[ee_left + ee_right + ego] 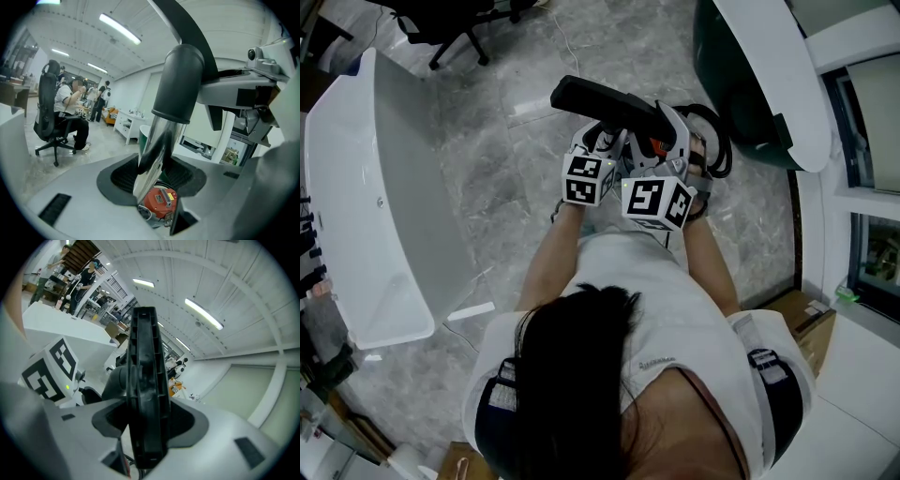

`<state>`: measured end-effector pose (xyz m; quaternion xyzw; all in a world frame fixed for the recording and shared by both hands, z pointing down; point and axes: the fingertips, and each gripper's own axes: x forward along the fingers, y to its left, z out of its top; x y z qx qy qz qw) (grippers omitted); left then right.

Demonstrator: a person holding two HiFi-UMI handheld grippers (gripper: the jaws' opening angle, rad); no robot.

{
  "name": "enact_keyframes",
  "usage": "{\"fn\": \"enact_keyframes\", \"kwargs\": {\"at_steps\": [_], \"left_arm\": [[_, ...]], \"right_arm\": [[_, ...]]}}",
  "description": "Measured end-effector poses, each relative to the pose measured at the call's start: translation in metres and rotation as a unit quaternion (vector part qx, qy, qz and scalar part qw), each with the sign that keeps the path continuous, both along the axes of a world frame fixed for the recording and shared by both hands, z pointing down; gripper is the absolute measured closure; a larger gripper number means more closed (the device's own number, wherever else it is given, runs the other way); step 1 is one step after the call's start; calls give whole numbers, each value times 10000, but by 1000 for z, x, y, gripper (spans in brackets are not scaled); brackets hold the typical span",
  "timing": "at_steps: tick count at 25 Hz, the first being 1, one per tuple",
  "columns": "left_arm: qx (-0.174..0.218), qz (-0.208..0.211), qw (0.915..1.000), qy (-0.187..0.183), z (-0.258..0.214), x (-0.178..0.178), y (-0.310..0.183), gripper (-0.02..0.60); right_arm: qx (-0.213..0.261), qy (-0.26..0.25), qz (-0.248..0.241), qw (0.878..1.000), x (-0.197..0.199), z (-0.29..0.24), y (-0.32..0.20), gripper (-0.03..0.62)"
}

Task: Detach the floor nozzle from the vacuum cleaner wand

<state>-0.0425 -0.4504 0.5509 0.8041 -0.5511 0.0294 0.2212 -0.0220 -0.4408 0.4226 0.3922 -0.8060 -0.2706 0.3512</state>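
Observation:
In the head view both grippers are held close together in front of the person's chest. The black floor nozzle point(600, 101) sticks out up and to the left beyond them. My left gripper point(152, 183) is shut on the chrome wand tube point(153, 145), just below its dark grey collar point(180, 82). My right gripper point(145, 430) is shut on the nozzle point(146, 380), whose black ribbed edge stands upright between the jaws. The left gripper's marker cube point(587, 178) sits left of the right one point(657, 200). The joint between wand and nozzle is hidden behind the grippers.
A long white tub-like unit point(389, 197) runs along the left, and an office chair point(455, 28) stands at the top. A dark green round unit with a white top point(764, 80) is at the upper right, a cardboard box point(811, 323) at the right. A person sits on a chair point(61, 110) in the distance.

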Motion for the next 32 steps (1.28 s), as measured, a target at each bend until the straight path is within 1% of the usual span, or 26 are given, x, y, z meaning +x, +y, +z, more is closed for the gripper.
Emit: {"fn": "enact_keyframes", "kwargs": {"at_steps": [2, 5, 10, 13, 15, 18, 21, 24, 28, 30, 32], "left_arm": [[0, 103, 9999, 33, 0, 2, -1, 408], [1, 162, 9999, 28, 1, 4, -2, 408], [29, 135, 9999, -34, 1, 5, -4, 408], [51, 132, 9999, -34, -1, 6, -5, 408], [66, 136, 9999, -27, -2, 7, -6, 408], [70, 173, 9998, -26, -2, 10, -8, 408], [62, 189, 9998, -19, -2, 13, -8, 408], [70, 184, 9998, 12, -3, 14, -9, 407], [89, 189, 9998, 12, -4, 14, -9, 407], [91, 213, 9997, -13, -3, 14, -9, 407], [75, 236, 9997, -49, -3, 14, -9, 407]], "right_arm": [[81, 78, -1, 9999, 1, -1, 0, 353], [68, 90, 10, 9999, 2, 0, -1, 353], [-183, -136, 178, 9996, 7, 2, -4, 352], [-218, -237, 266, 9991, 9, 1, -4, 352], [-137, -186, 294, 9993, 11, -1, -4, 352], [49, 34, 291, 9996, 11, -5, -5, 353], [86, 97, 302, 9995, 14, -5, -5, 353], [-35, -5, 350, 9994, 16, -5, -5, 353], [-332, -272, 407, 9982, 20, -3, -6, 352], [-364, -287, 381, 9982, 20, -2, -7, 352], [-298, -205, 313, 9989, 19, -3, -7, 353]]}}
